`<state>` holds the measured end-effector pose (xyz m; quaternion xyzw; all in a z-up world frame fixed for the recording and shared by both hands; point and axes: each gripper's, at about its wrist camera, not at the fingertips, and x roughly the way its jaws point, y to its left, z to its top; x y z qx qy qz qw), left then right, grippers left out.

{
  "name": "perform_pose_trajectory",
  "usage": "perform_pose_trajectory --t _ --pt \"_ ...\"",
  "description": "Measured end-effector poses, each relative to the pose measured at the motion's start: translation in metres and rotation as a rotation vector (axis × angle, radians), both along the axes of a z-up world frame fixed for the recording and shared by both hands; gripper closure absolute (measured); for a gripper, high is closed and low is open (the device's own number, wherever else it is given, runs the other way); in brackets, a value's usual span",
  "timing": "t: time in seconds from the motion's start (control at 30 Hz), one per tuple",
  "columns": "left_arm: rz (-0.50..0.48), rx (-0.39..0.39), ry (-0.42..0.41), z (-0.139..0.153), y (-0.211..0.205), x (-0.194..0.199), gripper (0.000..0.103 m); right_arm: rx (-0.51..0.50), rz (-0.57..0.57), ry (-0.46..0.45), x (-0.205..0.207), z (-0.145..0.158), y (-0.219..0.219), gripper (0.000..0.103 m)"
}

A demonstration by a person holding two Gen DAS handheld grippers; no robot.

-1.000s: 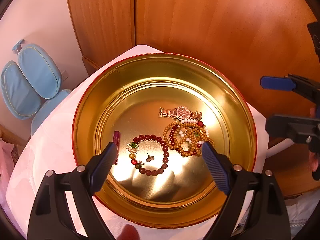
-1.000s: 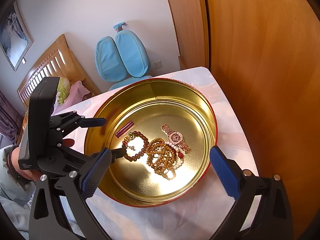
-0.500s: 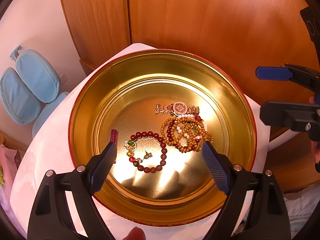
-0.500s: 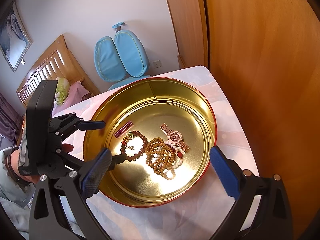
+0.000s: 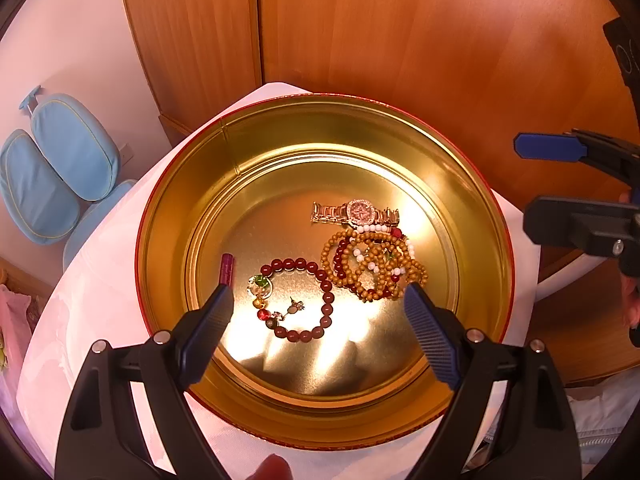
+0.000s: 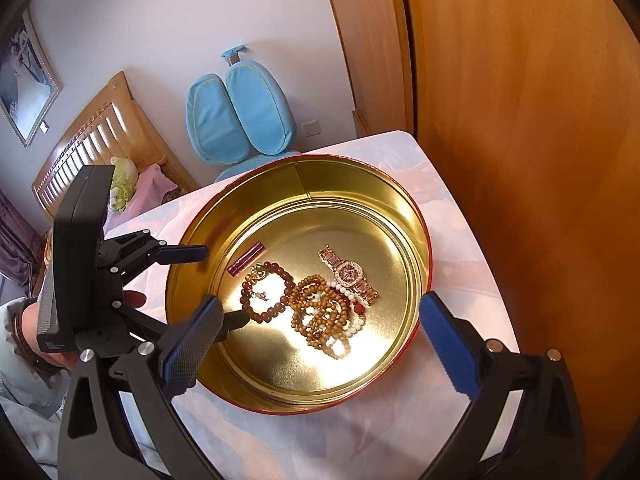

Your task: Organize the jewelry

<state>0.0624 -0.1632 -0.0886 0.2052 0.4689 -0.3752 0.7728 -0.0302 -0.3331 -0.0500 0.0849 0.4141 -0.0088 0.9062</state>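
A round gold tin (image 5: 168,240) (image 6: 304,158) with a red rim stands on a cloth-covered table. In it lie a rose-gold watch (image 5: 360,212) (image 6: 350,274), a heap of wooden bead bracelets (image 5: 372,264) (image 6: 320,312), a dark red bead bracelet (image 5: 326,284) (image 6: 286,276) with charms, and a small magenta tube (image 5: 226,268) (image 6: 246,263). My left gripper (image 5: 318,300) (image 6: 218,286) hovers open over the tin's near-left part, above the red bracelet, with nothing between its fingers. My right gripper (image 6: 320,308) (image 5: 528,184) is open and empty at the tin's right side.
The white-pink tablecloth (image 6: 460,240) covers a small table against a wooden wardrobe (image 5: 400,40) (image 6: 520,120). A blue chair (image 6: 240,112) (image 5: 60,168) stands behind the table, and a bed with a slatted headboard (image 6: 92,140) is further left. A person's hand (image 6: 32,328) holds the left gripper.
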Motion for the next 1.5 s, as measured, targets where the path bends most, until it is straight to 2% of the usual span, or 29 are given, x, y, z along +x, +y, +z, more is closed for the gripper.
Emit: perform_pose_trajectory --t 0.7,0.97,1.5 --pt "0.003 0.002 0.001 -0.002 0.002 -0.003 0.018 -0.002 -0.004 0.001 -0.003 0.001 0.002 0.004" --pt "-0.001 -0.026 -0.022 0.004 0.007 -0.012 0.018 -0.006 -0.002 -0.001 -0.005 0.000 0.003 0.004" --pt "0.017 -0.030 -0.038 0.013 0.021 -0.024 0.018 -0.026 0.030 -0.018 -0.012 0.004 0.012 0.004"
